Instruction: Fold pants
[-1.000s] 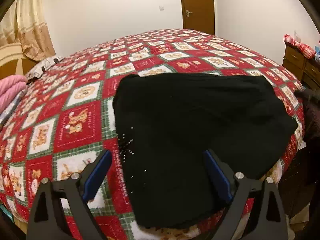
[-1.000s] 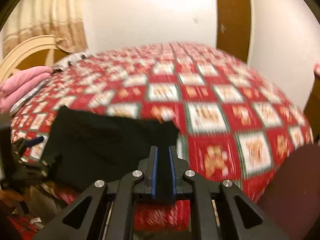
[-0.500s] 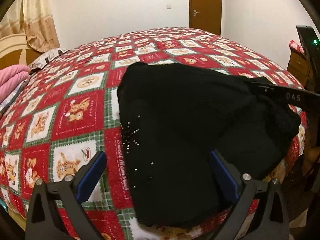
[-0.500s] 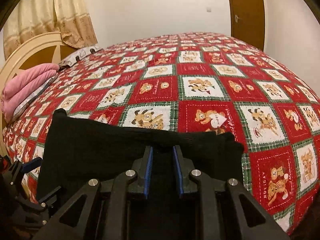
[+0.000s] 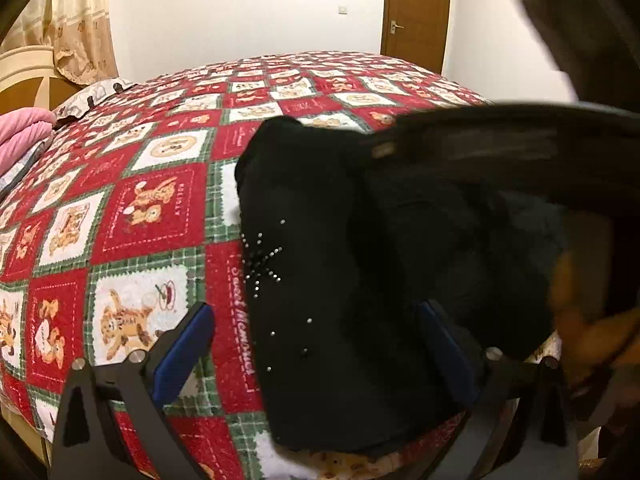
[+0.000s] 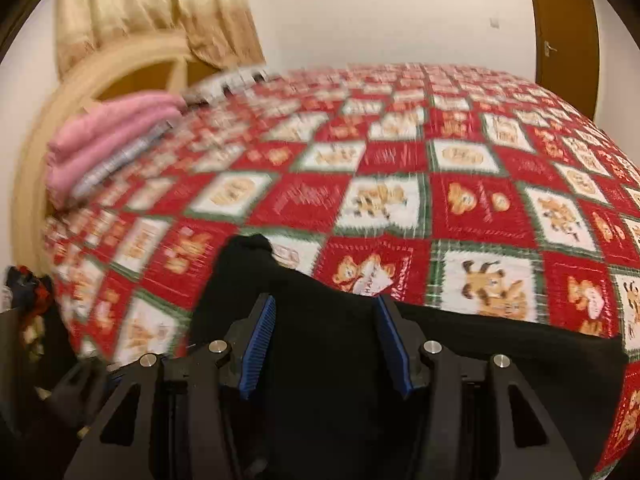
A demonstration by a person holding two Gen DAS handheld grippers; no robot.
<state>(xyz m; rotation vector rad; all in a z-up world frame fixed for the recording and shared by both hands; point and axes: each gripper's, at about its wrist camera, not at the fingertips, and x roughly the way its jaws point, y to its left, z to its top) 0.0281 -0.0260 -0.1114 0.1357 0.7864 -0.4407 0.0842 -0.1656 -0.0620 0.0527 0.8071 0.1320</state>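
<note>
**Pants lie folded at the near edge of the bed, both claws spread over them**

The black pants (image 5: pixel 352 280) sit in a thick bundle on the quilt (image 5: pixel 152 208) at the bed's near edge, one corner poking up toward the far side, a scatter of small shiny studs on the cloth. From my left camera I see the left claw (image 5: pixel 316 344) with its blue-padded fingers (image 5: pixel 184 348) wide apart: one over the quilt just beside the bundle, the other over the black cloth. I cannot tell whether either touches the fabric. A dark blurred shape crosses the upper right of that view above the pants; what it is I cannot make out.

From my right camera, the pants (image 6: pixel 480 360) run along the bottom of the frame, a raised corner at their left end. The right claw (image 6: pixel 326 344) is parted as well, its ribbed blue pads (image 6: pixel 260 344) standing over the cloth with nothing between them.

The red, white and green quilt (image 6: pixel 400 184), printed with bears, covers the whole bed. A pink blanket (image 6: pixel 112 136) is stacked by the cream headboard (image 6: pixel 80 80), under a beige curtain (image 6: pixel 152 4). A brown door (image 5: pixel 416 12) stands in the white wall beyond.
</note>
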